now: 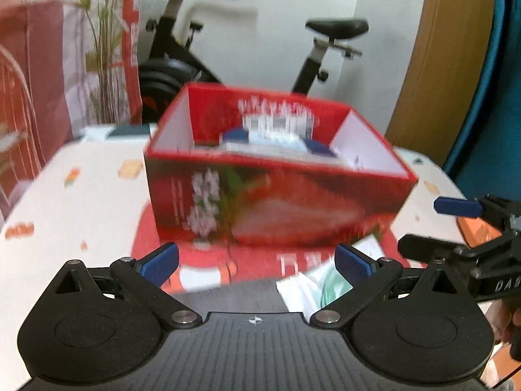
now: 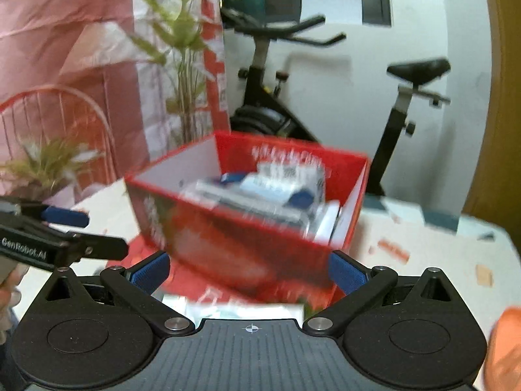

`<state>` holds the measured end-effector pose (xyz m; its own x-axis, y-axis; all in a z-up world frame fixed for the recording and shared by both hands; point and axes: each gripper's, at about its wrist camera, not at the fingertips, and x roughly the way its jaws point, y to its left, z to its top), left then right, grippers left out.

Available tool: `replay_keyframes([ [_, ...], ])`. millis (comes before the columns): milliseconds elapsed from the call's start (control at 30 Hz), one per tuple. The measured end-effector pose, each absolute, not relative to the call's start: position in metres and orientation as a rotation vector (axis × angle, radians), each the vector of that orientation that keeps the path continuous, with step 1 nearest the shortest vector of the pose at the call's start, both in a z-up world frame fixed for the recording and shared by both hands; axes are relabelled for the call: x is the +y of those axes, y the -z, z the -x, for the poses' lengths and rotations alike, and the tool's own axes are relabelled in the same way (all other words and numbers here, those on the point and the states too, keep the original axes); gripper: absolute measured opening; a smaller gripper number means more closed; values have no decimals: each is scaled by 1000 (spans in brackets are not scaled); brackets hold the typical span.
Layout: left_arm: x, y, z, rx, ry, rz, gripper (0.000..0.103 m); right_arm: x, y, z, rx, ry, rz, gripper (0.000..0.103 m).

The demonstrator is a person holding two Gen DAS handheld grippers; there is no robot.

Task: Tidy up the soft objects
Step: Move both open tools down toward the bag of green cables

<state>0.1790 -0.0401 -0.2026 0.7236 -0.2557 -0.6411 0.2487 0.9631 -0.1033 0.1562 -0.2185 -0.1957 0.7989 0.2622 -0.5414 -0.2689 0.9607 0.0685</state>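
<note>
A red box (image 1: 267, 205) with a strawberry picture stands on a red mat on the table. Blue and white soft packs (image 1: 276, 143) lie inside it. My left gripper (image 1: 257, 265) is open just in front of the box, nothing between its blue pads. A white and green pack (image 1: 312, 286) lies on the mat near its right finger. In the right wrist view the same box (image 2: 247, 238) sits close ahead with its packs (image 2: 270, 192) inside. My right gripper (image 2: 249, 272) is open in front of it, above a pale pack (image 2: 241, 311). Both views are blurred.
The table (image 1: 81, 202) has a white patterned cloth. An exercise bike (image 1: 247, 52) stands behind it, a plant (image 1: 104, 42) and red-pink curtain to the left. The right gripper's finger (image 1: 456, 207) shows at right in the left wrist view. An orange object (image 2: 504, 342) is at lower right.
</note>
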Motion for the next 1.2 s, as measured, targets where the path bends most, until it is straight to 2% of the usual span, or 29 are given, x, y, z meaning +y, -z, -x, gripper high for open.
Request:
replay_keyframes([
  [133, -45, 223, -179, 788, 317, 26, 97, -223, 227, -148, 644, -274, -20, 102],
  [233, -48, 237, -179, 841, 345, 37, 90, -226, 251, -145, 693, -262, -26, 97],
  [367, -49, 250, -179, 875, 375, 80, 78, -234, 272, -145, 720, -239, -57, 97],
  [433, -49, 255, -178, 881, 406, 101, 72, -238, 277, -149, 718, -222, -76, 92],
  [500, -51, 261, -179, 899, 446, 128, 66, -242, 281, -153, 725, -212, -101, 83],
  [633, -56, 271, -178, 930, 480, 145, 66, -245, 287, -162, 753, -220, -112, 81],
  [700, -58, 275, -180, 946, 488, 153, 65, -244, 290, -164, 765, -228, -113, 78],
  [1000, -56, 290, -188, 1002, 493, 183, 52, -242, 297, -158, 778, -218, -193, 68],
  [1200, -55, 291, -191, 998, 495, 190, 51, -242, 295, -151, 787, -208, -228, 61],
])
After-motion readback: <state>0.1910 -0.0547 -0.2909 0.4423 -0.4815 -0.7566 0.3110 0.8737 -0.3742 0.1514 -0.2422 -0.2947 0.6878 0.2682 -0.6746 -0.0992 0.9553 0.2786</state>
